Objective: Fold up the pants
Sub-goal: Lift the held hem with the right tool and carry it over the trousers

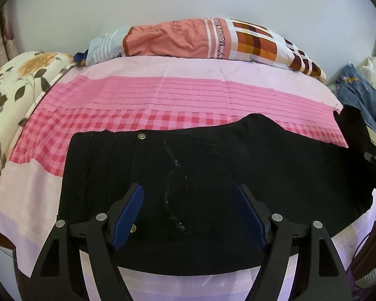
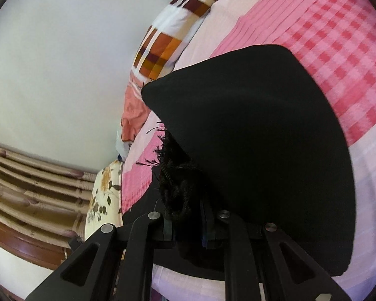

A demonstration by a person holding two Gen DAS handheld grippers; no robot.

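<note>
Black pants (image 1: 213, 170) lie across the pink checked bed sheet (image 1: 137, 95), waist end with a metal button (image 1: 142, 136) to the left. My left gripper (image 1: 190, 195) hovers open over the pocket area, its blue pads (image 1: 130, 210) apart and holding nothing. In the right wrist view the leg end of the black pants (image 2: 250, 138) is lifted and folded into a big flap. My right gripper (image 2: 185, 215) is shut on the frayed hem (image 2: 175, 183) of that leg.
A patterned pillow (image 1: 200, 40) lies at the head of the bed by the pale wall. A floral quilt (image 1: 14, 87) sits at the left edge, blue checked cloth (image 1: 363, 92) at the right. Curtains (image 2: 37, 188) hang beyond the bed.
</note>
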